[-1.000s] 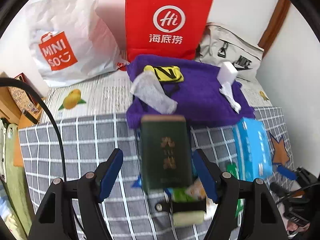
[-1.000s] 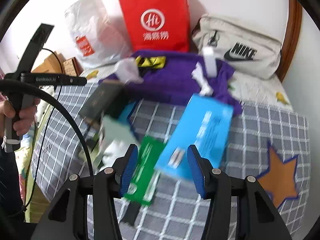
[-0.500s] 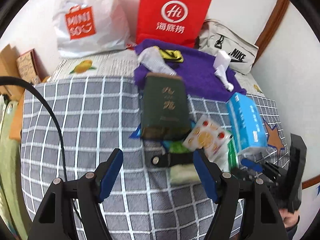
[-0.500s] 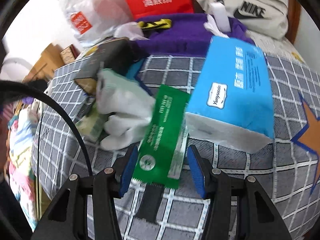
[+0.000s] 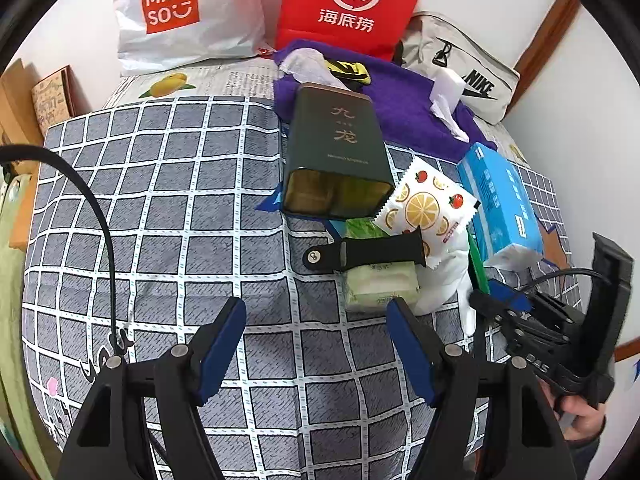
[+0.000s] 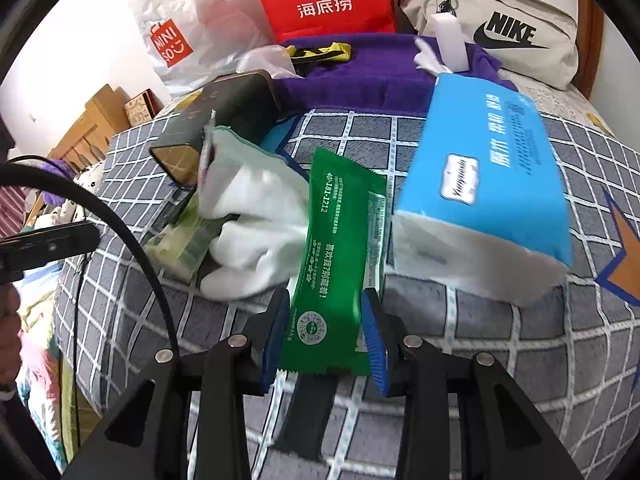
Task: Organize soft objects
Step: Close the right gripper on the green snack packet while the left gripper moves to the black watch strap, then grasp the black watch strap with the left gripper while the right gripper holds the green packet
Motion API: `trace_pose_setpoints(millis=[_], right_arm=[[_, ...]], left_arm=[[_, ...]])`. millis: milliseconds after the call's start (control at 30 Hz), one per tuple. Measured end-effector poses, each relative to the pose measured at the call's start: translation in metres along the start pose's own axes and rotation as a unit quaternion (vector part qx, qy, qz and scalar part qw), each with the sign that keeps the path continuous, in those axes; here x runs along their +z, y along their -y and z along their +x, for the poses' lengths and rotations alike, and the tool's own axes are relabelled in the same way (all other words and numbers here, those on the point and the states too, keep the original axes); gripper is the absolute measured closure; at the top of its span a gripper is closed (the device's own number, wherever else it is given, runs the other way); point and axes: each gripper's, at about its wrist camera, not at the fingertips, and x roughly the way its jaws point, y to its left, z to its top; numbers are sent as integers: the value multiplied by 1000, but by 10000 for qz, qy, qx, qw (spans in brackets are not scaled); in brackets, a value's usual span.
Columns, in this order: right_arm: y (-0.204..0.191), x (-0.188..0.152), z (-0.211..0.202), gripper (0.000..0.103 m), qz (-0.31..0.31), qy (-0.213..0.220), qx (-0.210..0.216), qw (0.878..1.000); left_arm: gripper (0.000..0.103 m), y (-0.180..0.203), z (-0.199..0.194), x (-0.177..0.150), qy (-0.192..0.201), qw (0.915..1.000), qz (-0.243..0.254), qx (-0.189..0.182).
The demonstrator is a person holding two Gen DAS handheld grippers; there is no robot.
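Note:
A green packet (image 6: 340,256) lies on the checked bedspread (image 6: 480,340) with its near end between the pads of my right gripper (image 6: 324,308). The jaws are closing and both pads touch the packet's long edges. Beside it lie a white glove (image 6: 256,232), a pale green tissue pack (image 5: 380,284) and a blue tissue pack (image 6: 484,172). My left gripper (image 5: 316,308) hangs open over bare bedspread, just short of the pale pack, with nothing between its fingers. The right gripper (image 5: 520,320) shows at the right of the left wrist view.
A dark green tin (image 5: 336,152), a fruit-print packet (image 5: 428,204) and a black strap (image 5: 368,254) lie in the pile. Behind are a purple towel (image 5: 400,104), a red bag (image 5: 348,4), a white Miniso bag (image 5: 180,12) and a Nike bag (image 5: 460,64). Wooden furniture (image 6: 92,128) stands left.
My right gripper has come down over the green packet and its jaws have narrowed onto it. The left gripper has drawn back from the tin, towards the near side of the bed.

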Motion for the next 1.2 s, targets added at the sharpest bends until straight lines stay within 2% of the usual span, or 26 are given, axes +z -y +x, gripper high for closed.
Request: trace_pose_setpoints(millis=[133,233,333,400,433,533,800,900,933,967,1000,1033,1100,1200], right_arm=[[-2,-8,-15,69,-215,-68,33,9997],[-2,-20,-26,75,-358,-193,32,9992],[-3,-30,-29,74,-427,-337,130,9984],[-5,-33,-31,72,-542,-272,48,9981],[-6,-32,-32,68,-576,-204,-28,9981],[-4,-26,-33,39,-545,-14,-55,9985],[-3,-12,-6,37,-407,-135,-230,9988],[8,-10,3,37,-98,-222,-13,9997],[9,-10,2,41,-75,-171,16,9998],[9,-10,3,56,-79,-122,22,9999],[9,-10,3,64,-105,-113,-22,9999],[10,-9,2,66,-108,-106,-70,9999],[14,-10,0,69,-24,-140,135,9998],[16,-12,-8,69,55,-147,248,9996]], left_arm=[[32,2,6,-1,-44,10000,2,-77],[32,4,10,-1,-78,9999,51,-99],[32,5,14,1,-101,9998,32,-154],[32,6,16,2,-115,9998,42,-175],[32,7,18,2,-136,9998,53,-162],[32,9,21,4,-170,9997,80,-175],[32,11,22,3,-216,9995,118,-181],[32,10,23,3,-242,9994,147,-182],[32,10,24,2,-248,9994,149,-168],[32,10,24,3,-254,9994,149,-170],[32,10,25,3,-263,9994,150,-184],[32,10,26,3,-267,9993,149,-195],[32,10,26,2,-273,9993,162,-195],[32,11,28,1,-290,9991,214,-222]])
